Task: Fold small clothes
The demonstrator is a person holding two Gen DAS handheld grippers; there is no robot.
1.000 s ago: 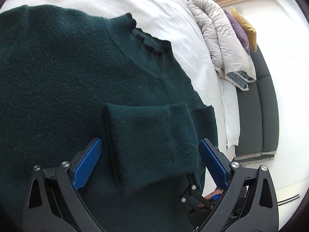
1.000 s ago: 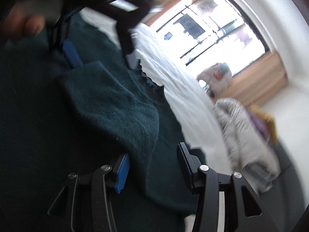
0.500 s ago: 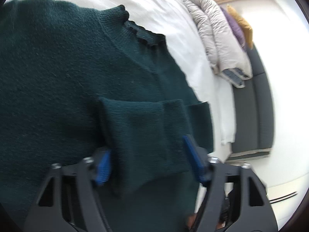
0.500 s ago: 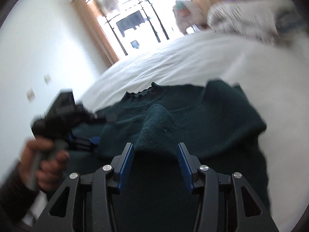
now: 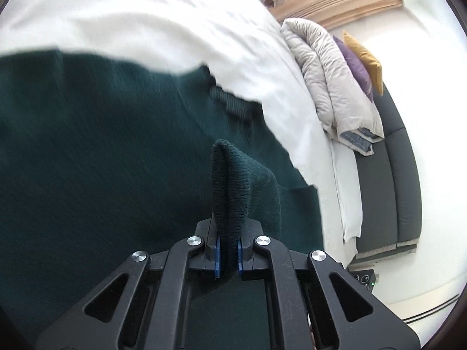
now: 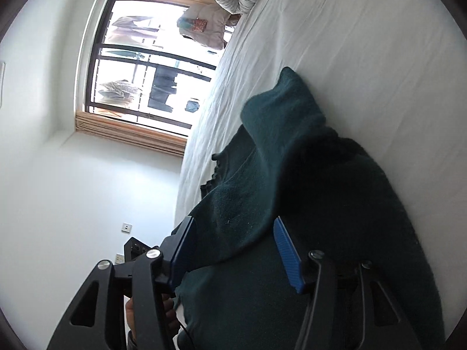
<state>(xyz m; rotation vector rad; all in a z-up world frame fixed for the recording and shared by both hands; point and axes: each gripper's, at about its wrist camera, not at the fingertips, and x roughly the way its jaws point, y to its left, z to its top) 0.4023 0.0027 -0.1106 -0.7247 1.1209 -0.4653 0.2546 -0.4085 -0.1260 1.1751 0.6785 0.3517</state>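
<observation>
Dark green knit sweater on white bed sheet; left hand-held gripper pinches its ribbed cuff (upright fold); right hand-held gripper just opened, pads clear of fabric, window only there.

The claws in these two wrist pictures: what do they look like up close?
Both are matt black plastic frames with triangular cut-outs and round silver screw heads. The left claw has thin blue pads inside its fingers; the right claw has larger ribbed blue pads. A thin black cable runs along the right one.
</observation>
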